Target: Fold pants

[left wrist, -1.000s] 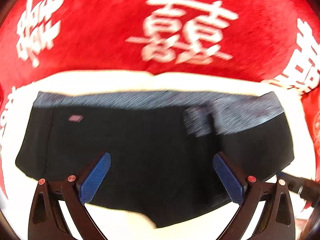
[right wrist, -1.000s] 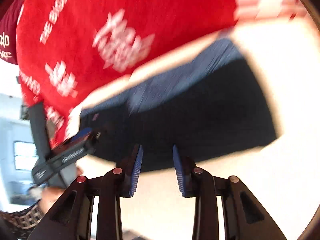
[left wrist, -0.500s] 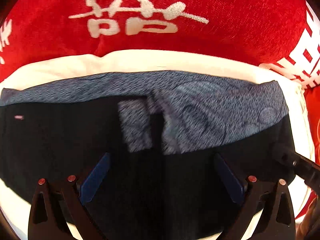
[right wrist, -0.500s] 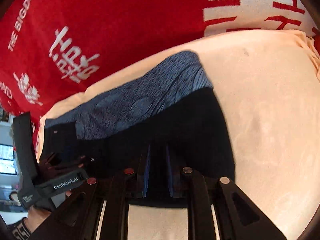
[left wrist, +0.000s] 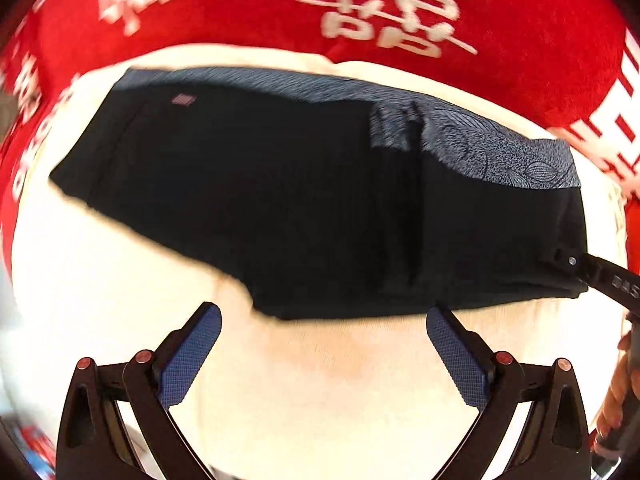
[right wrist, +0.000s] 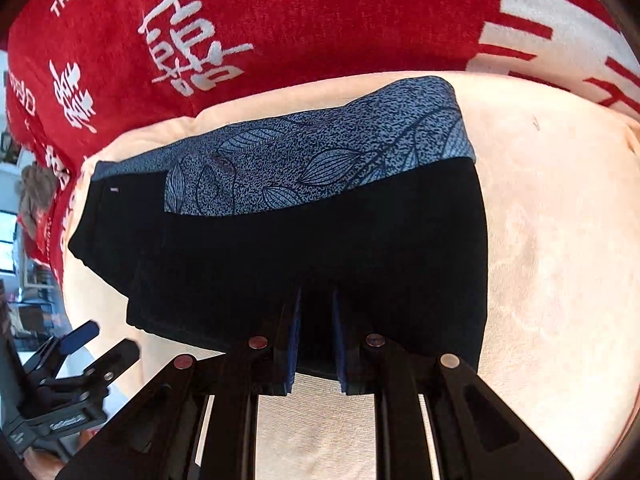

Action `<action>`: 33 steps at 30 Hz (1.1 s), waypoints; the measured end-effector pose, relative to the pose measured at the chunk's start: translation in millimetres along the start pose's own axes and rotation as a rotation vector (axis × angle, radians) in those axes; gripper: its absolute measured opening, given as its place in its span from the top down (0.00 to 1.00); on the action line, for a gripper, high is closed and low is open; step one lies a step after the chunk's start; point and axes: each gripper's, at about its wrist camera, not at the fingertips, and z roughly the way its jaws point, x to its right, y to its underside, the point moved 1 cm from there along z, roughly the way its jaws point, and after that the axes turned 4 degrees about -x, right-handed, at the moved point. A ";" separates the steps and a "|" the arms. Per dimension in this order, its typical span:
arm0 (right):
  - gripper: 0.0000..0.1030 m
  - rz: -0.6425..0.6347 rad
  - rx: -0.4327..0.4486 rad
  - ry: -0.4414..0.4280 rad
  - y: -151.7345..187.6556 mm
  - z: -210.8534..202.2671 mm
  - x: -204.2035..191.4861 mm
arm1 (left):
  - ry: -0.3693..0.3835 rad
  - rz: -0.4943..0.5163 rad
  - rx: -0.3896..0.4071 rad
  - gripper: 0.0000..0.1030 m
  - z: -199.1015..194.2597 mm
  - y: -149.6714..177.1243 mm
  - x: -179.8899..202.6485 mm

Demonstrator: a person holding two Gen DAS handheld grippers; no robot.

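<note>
Black pants with a grey-blue leaf-patterned waistband lie partly folded on a cream cloth. My left gripper is open and empty, just in front of the pants' near edge. My right gripper is shut on the near edge of the pants, whose waistband lies at the far side. The right gripper's tip also shows in the left wrist view at the pants' right edge.
A red blanket with white characters lies behind the cream cloth and also shows in the right wrist view. The left gripper body shows at the lower left of the right wrist view.
My left gripper has drawn back from over the pants to the cream cloth in front of them, still open. My right gripper has closed onto the pants' near edge.
</note>
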 end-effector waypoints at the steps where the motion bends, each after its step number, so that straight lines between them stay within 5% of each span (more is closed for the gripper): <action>1: 0.83 -0.003 -0.004 0.003 -0.4 0.9 0.2 | 0.010 -0.018 0.002 0.00 -3.0 5.1 -4.4; 9: 0.81 0.046 0.017 0.056 -2.5 5.4 -4.7 | 0.031 -0.049 -0.024 0.00 10.7 -2.5 -35.2; 15: 0.65 0.090 0.060 0.198 -1.4 5.5 -35.1 | 0.062 -0.019 -0.018 0.00 13.3 -29.1 -73.5; 23: 0.64 0.125 0.083 0.104 -12.6 9.1 -101.1 | 0.069 -0.063 0.012 0.00 9.2 -56.1 -146.6; 29: 0.58 0.118 0.005 0.143 -4.2 43.8 -121.0 | 0.072 -0.138 0.020 0.00 13.9 -66.2 -186.1; 33: 0.58 0.073 0.036 0.186 7.3 41.9 -128.8 | 0.084 -0.164 0.027 0.00 14.7 -70.3 -199.4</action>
